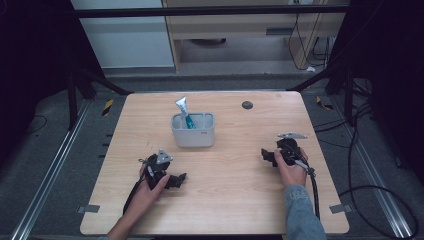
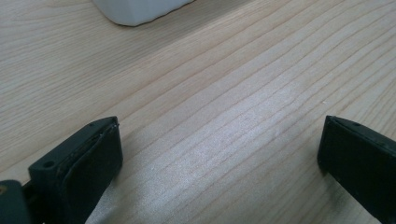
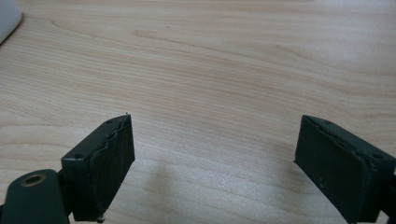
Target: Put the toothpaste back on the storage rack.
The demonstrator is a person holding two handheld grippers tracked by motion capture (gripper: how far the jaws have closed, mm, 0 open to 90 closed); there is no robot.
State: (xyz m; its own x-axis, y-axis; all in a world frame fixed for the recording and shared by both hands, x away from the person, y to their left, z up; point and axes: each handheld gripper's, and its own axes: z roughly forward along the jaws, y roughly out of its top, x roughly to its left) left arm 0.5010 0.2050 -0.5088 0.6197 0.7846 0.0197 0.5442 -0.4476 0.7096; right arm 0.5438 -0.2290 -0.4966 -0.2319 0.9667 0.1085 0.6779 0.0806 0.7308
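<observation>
Resting low on the near table (image 1: 225, 200), the left gripper (image 1: 176, 180) and right gripper (image 1: 266, 155) are both gaping unladen, flanking the white holder (image 1: 193, 134) keeping a tube (image 1: 183, 109) upright farther off.

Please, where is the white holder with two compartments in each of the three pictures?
High view: the white holder stands upright near the table's middle, beyond both hands, with a tube in its left compartment.
Left gripper view: its lower corner is at the top edge, left of centre.
Right gripper view: a white rounded edge, probably the holder, is in the top left corner.
Shared landmark: the light wood-grain table.
</observation>
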